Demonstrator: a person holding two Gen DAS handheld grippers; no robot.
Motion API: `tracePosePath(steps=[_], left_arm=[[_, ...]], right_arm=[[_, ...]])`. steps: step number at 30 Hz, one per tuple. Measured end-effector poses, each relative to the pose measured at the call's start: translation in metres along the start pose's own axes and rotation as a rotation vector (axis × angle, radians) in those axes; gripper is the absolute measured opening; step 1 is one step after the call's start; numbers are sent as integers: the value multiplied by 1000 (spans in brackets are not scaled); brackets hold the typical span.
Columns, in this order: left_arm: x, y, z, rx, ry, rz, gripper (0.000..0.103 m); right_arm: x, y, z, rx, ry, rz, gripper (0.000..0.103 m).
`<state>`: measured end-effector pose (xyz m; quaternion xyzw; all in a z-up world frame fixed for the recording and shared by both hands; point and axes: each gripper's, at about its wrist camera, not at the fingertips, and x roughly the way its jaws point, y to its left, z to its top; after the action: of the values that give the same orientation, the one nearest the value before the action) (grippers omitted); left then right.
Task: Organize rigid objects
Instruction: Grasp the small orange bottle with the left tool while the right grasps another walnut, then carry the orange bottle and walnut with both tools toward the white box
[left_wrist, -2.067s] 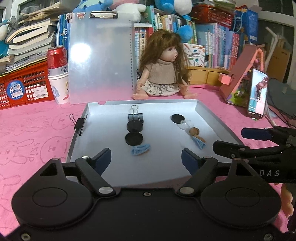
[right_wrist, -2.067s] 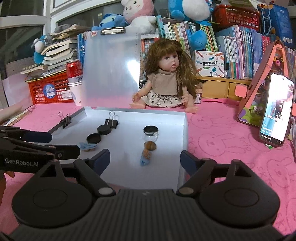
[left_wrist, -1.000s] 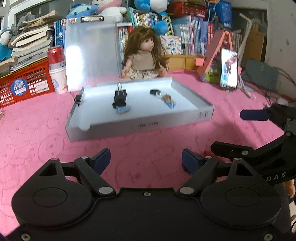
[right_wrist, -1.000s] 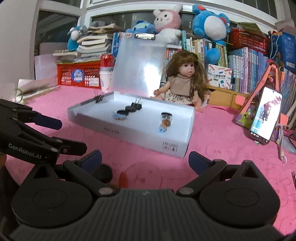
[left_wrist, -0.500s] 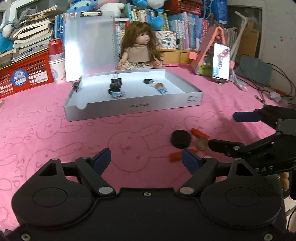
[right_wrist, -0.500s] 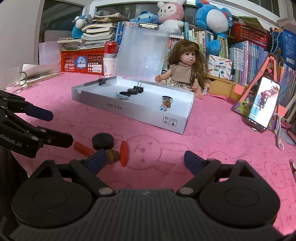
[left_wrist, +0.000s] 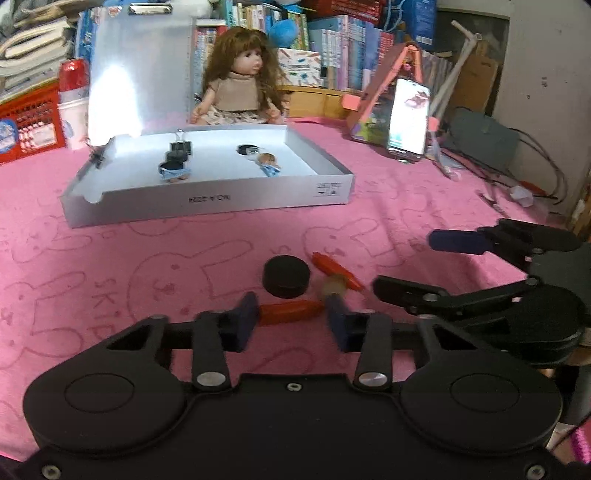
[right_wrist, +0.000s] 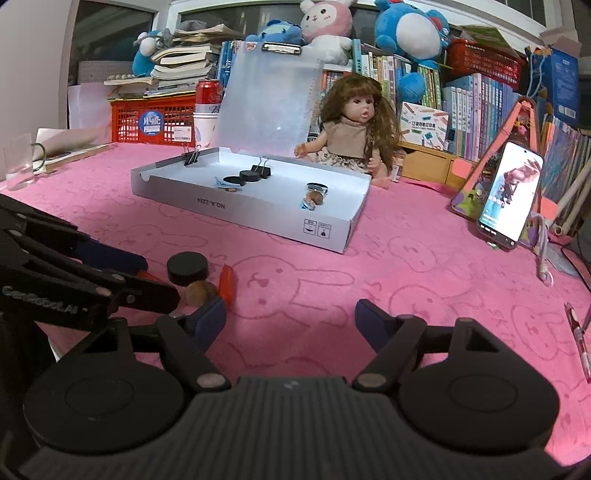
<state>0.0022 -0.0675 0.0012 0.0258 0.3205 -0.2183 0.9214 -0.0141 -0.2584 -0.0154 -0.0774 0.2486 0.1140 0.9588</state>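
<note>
1. Left wrist view: the left gripper (left_wrist: 291, 319) sits low over the pink cloth (left_wrist: 110, 273), pointing toward the white box (left_wrist: 207, 201). Its jaws are partly open around an orange piece (left_wrist: 290, 312) lying crosswise between the blue pads; can't tell if they actually touch it. Just past it there's a black disc (left_wrist: 286, 276), a second orange piece (left_wrist: 334, 273) and a small brown bit (left_wrist: 334, 287), all bunched together on the cloth, well short of the box. The right gripper (left_wrist: 417, 258) pokes in from the right, jaws apart, holding nothing.

2. Right wrist view: the right gripper (right_wrist: 290, 321) is level and low, jaws spread wide over bare cloth, nothing in them. The black disc (right_wrist: 187, 268) and orange piece (right_wrist: 226, 284) are off to its left, by the left gripper (right_wrist: 147, 280). A doll (right_wrist: 351, 129) sits behind the box.
</note>
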Motion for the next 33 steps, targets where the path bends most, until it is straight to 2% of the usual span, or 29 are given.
tracePosePath(steps=[3, 7, 10, 11, 12, 14, 19, 25, 27, 31, 33], left_arm=[[-2, 1, 1, 11, -7, 3, 17], [-5, 10, 1, 5, -9, 26, 17], [-6, 19, 2, -6, -3, 42, 17], [-6, 21, 2, -4, -4, 53, 17], [-6, 23, 2, -1, -5, 65, 17], [-6, 28, 2, -1, -3, 84, 17], [-6, 41, 2, -14, -3, 118, 17], [-9, 48, 2, -26, -9, 133, 19], [-11, 48, 2, -30, -18, 119, 23], [-8, 42, 5, 9, -35, 108, 34], [-3, 38, 6, 35, -27, 106, 36]], right_arm=[[-3, -1, 0, 4, -13, 20, 85], [-6, 7, 3, -15, -40, 57, 80], [-3, 16, 6, -38, -41, 78, 64], [-2, 19, 6, -45, -37, 84, 54], [0, 23, 7, -54, -32, 91, 49], [3, 29, 7, -69, -29, 104, 42], [7, 42, 6, -100, -28, 129, 41], [12, 46, 8, -100, -28, 139, 35], [12, 46, 8, -85, -28, 145, 31], [11, 49, 6, -99, -34, 139, 31], [12, 49, 6, -101, -32, 137, 31]])
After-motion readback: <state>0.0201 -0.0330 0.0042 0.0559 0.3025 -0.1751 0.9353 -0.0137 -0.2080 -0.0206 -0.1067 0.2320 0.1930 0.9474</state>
